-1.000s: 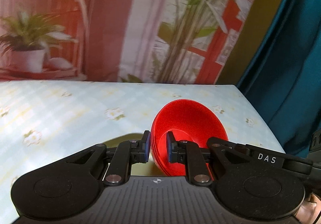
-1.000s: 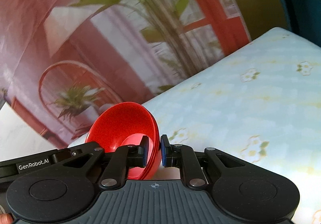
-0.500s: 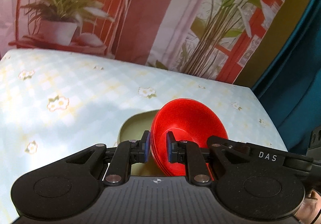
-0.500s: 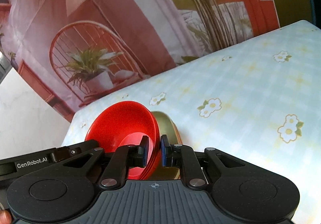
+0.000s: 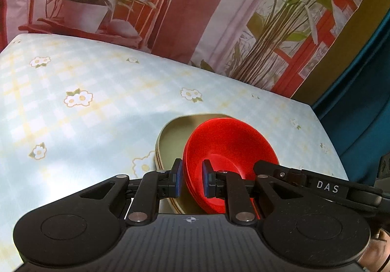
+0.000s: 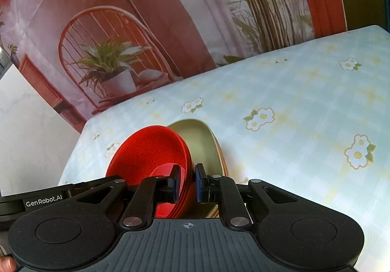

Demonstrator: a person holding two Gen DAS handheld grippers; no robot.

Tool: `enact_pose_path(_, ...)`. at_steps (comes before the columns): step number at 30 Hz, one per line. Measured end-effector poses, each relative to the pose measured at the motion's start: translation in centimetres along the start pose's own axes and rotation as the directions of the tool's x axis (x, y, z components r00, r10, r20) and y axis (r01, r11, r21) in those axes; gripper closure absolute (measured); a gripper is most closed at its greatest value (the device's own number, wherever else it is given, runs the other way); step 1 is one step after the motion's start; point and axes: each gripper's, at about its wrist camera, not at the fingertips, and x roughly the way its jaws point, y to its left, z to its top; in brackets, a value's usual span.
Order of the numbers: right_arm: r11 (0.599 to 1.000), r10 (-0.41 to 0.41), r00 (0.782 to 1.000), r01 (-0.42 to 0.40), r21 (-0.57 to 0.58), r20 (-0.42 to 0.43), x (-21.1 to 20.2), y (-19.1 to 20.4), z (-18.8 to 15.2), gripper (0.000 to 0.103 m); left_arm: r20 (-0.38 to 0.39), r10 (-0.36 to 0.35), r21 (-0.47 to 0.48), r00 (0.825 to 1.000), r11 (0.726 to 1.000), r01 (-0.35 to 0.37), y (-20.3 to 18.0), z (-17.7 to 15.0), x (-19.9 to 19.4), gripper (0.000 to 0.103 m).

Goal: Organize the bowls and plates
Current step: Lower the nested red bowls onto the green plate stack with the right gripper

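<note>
Red glossy plastic bowls (image 5: 229,147), stacked, gripped from both sides above olive-green plates (image 5: 175,140).

Left gripper (image 5: 191,180) and right gripper (image 6: 186,183) jaws each clench opposite rims, lower centre of frame; uneven release could tip the stack onto the floral-clothed surface (image 5: 85,113).

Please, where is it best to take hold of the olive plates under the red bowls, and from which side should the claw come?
Probably the bare rim of the olive plates, approached from the left claw's side, with one finger above and one below the edge. The red bowls cover the other part, and both claws are shut on their rims, so the bowls must be set down first.
</note>
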Motion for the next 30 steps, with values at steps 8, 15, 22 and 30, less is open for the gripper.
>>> enact_pose_path(8, 1.000, 0.012, 1.000, -0.012, -0.013, -0.003, 0.2, -0.3, -0.1, 0.092, 0.007, -0.013, -0.017, 1.000, 1.000, 0.013, 0.4, -0.4, -0.2, 0.085)
enact_pose_path(15, 1.000, 0.015, 1.000, -0.015, -0.018, 0.001, 0.2, -0.4, -0.3, 0.092, -0.006, -0.006, -0.004, 1.000, 1.000, 0.006, 0.0, -0.7, 0.2, 0.085)
enact_pose_path(22, 0.999, 0.007, 1.000, -0.007, -0.034, 0.006, 0.1, -0.2, -0.3, 0.093, -0.012, -0.003, 0.010, 1.000, 1.000, 0.003, -0.2, -0.7, 0.3, 0.084)
enact_pose_path(30, 0.997, -0.007, 1.000, 0.009, -0.082, 0.026, -0.7, 0.6, 0.2, 0.088, 0.000, 0.002, 0.033, 1.000, 0.999, -0.002, -0.7, -0.5, -0.3, 0.075)
